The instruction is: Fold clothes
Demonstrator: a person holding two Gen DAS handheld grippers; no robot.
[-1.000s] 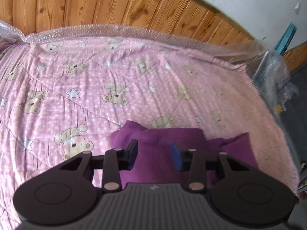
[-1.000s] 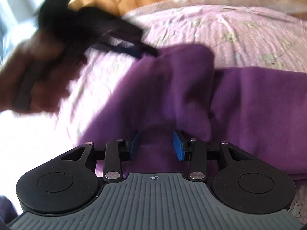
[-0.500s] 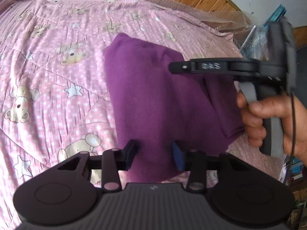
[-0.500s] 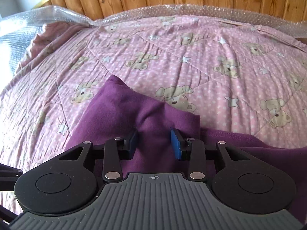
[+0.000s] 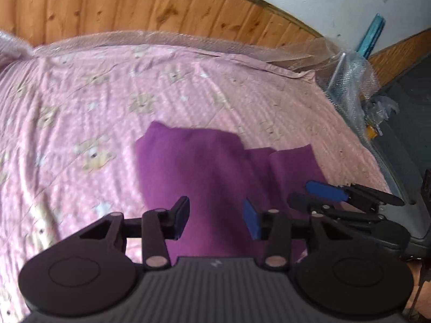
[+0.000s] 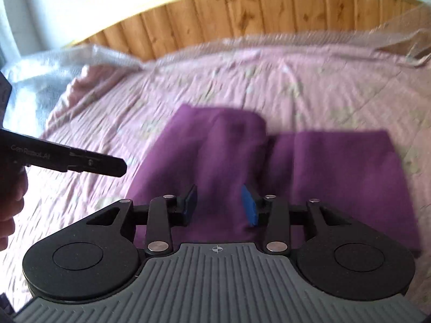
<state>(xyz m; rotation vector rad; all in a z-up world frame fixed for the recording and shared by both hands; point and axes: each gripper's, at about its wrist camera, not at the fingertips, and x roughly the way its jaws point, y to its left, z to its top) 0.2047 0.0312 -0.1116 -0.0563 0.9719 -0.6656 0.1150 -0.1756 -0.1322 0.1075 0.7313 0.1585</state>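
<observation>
Right now your left gripper (image 5: pixel 215 218) hangs above the near edge of the purple garment (image 5: pixel 215 167), its jaws parted with a clear gap and nothing pinched between the blue pads; the cloth you see in the gap lies flat on the bed below. Your right gripper (image 6: pixel 219 206) is the same story: its jaws have just been opening, they stand apart, and only the garment's surface shows through the gap, not gripped. The garment rests on the pink quilt (image 5: pixel 80 134), folded into a thicker block on one side with a flatter panel spread beside it toward the bed's right edge; the two parts touch along a crease. Both views are smeared, so the exact layering of that fold is hard to read, though the block seems to sit partly over the panel. From the left camera you can see the right gripper's fingers (image 5: pixel 326 189) poking in over the garment's right part. From the right camera the left tool's black finger (image 6: pixel 94 162) reaches in from the left, over the quilt beside the garment, with your hand (image 6: pixel 10 207) at the frame edge. Beyond the quilt runs bubble wrap (image 6: pixel 107 56) and a wooden headboard (image 5: pixel 134 13)
</observation>
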